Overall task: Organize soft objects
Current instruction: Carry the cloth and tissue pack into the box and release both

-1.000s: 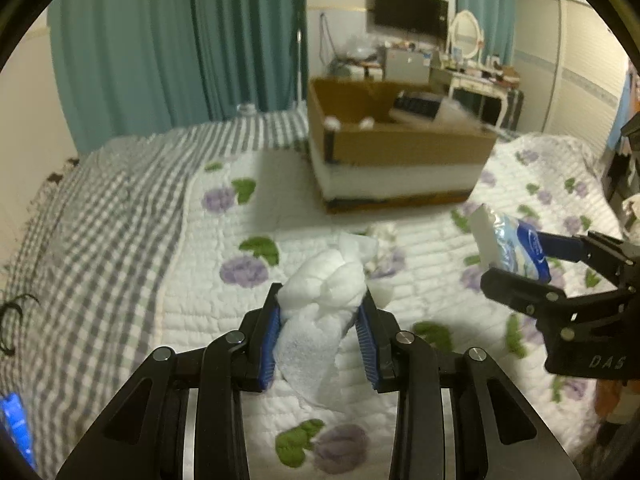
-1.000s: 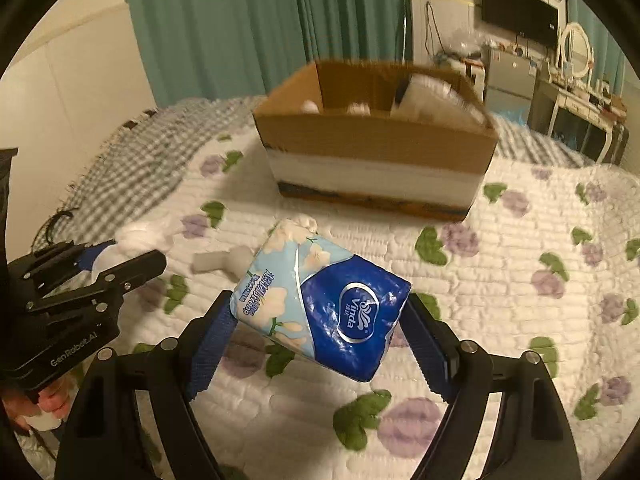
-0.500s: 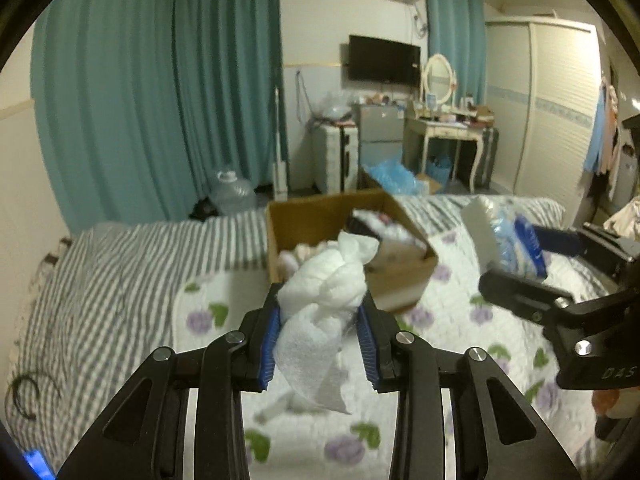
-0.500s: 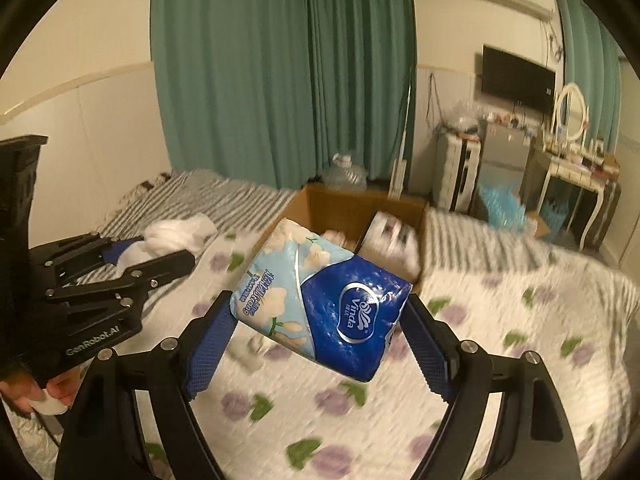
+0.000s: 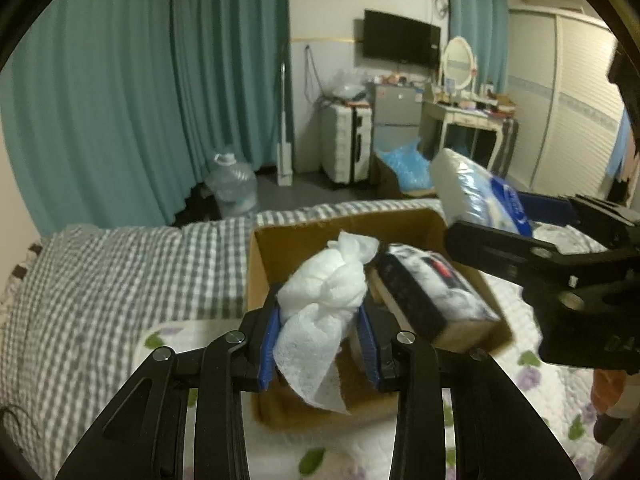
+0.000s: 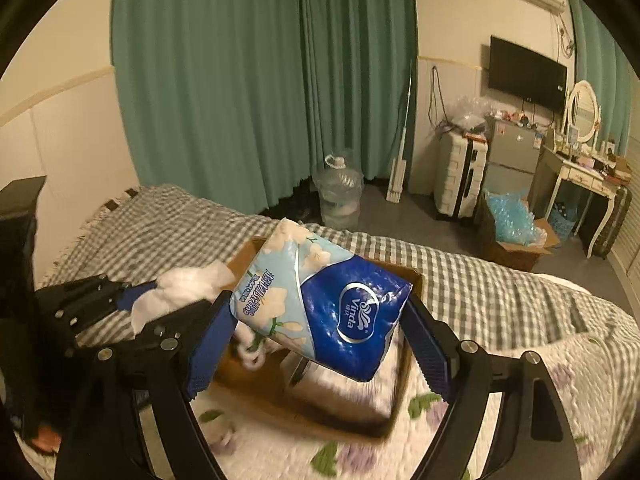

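Note:
My left gripper [image 5: 320, 324] is shut on a knotted white cloth bundle [image 5: 324, 292] and holds it over the near left part of an open cardboard box [image 5: 264, 248] on the bed. My right gripper [image 6: 316, 332] is shut on a blue and floral Vinda tissue pack [image 6: 320, 300], held above the same box [image 6: 360, 420]. The tissue pack [image 5: 480, 192] and the right gripper [image 5: 532, 248] show at right in the left wrist view. The cloth bundle [image 6: 180, 292] and the left gripper [image 6: 120, 304] show at left in the right wrist view. A dark and white packet [image 5: 424, 284] lies inside the box.
The box sits on a floral quilt [image 6: 540, 392] over a grey checked blanket [image 5: 120, 272]. Beyond the bed are teal curtains [image 5: 160, 80], a water jug [image 5: 232, 184], a suitcase [image 6: 460, 176], a dressing table [image 5: 468, 112] and a wall TV [image 6: 528, 72].
Both grippers have moved forward and now hang over the box, which looks much closer and larger. Each still holds its item.

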{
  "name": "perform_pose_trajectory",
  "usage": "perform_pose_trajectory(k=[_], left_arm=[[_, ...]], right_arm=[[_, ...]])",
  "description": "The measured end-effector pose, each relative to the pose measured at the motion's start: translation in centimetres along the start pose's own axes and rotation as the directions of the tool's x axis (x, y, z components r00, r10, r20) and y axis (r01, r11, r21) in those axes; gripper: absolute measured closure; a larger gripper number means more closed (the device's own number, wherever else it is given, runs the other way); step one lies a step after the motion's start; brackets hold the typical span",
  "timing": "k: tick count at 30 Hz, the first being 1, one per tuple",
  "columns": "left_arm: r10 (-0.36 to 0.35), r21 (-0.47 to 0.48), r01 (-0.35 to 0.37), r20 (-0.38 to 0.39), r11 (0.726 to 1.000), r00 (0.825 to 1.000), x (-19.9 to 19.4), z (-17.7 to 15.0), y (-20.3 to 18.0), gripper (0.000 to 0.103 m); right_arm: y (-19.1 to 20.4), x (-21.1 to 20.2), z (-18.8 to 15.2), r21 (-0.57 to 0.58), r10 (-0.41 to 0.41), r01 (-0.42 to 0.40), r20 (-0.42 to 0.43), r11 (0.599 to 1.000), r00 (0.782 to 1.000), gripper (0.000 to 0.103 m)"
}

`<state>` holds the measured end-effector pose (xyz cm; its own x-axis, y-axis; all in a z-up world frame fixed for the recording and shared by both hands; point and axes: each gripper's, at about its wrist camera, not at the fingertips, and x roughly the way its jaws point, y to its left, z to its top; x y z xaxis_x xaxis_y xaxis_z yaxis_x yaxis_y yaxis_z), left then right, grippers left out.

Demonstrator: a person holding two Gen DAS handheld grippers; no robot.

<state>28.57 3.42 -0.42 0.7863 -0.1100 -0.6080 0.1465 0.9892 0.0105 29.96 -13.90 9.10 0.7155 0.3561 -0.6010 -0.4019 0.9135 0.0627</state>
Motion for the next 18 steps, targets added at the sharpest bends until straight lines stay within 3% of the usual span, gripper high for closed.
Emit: perform_pose_trajectory(k=[5, 8, 10, 11, 18], left_arm=[[-0.024, 0.009, 0.024, -0.002, 1.000, 1.000, 2.9, -0.5, 0.4, 0.062], [0.000, 0.019, 0.000, -0.023, 1.000, 1.000, 3.8, -0.7, 0.2, 0.037], [0.011, 0.024, -0.011, -0.013, 1.000, 1.000, 3.5, -0.9, 0.1, 0.022], [0.017, 0.024, -0.017, -0.002, 1.000, 1.000, 3.2, -0.9, 0.1, 0.022], [0.028, 0.006, -0.029, 0.058, 1.000, 0.998, -2.0, -0.3, 1.1, 0.022]], right_arm=[[-1.8, 5.4, 0.5, 0.038, -0.015, 0.017, -0.029, 0.999, 0.999, 0.019], [-2.5, 6.9, 0.6, 0.057, -0.027, 0.028, -0.024, 0.998, 0.999, 0.017], [-2.9, 7.1, 0.6, 0.070, -0.024, 0.024, -0.010, 0.997, 1.000, 0.011], [-3.0, 7.0, 0.7, 0.074, -0.039, 0.039, 0.000, 0.997, 0.999, 0.007], [-2.1, 2.6, 1.2, 0.065, -0.066, 0.063, 0.043, 0.996, 0.997, 0.003]])
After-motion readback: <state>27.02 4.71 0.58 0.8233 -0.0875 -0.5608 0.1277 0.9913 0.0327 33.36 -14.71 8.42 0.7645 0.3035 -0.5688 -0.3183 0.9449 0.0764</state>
